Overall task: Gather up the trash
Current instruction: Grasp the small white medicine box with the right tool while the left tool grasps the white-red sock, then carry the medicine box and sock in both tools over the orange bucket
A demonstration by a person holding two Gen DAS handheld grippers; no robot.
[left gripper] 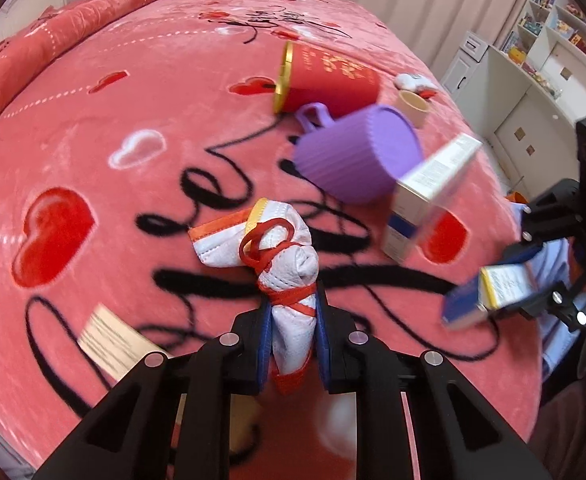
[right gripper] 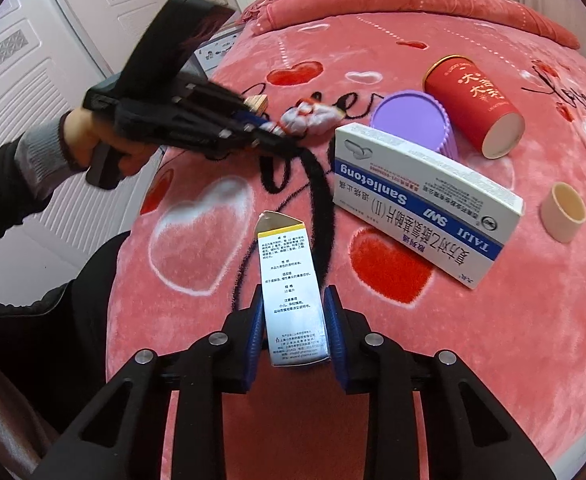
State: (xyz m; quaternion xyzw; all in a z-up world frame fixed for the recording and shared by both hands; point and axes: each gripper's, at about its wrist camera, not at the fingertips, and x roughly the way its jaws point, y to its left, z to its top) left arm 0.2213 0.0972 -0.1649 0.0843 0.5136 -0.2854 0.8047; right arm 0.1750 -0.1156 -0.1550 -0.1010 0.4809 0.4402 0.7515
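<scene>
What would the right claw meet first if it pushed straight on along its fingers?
Probably the pink blanket just past the small carton it grips; depth is unclear, and the white-and-blue medicine box lies off to the right.

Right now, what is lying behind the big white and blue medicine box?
Behind the medicine box lies a purple cup on its side, and beyond it a red tube. The box covers the cup's lower part, so its handle is hidden in the right wrist view.

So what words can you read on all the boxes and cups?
"Sanlietong", "TAIJI", "SM7" and "(II)": big white and blue box, upside down here.
Gold Chinese characters: red tube, too blurred to read.
Small Chinese print: little box in the right gripper, too small.
Purple cup: none.
</scene>
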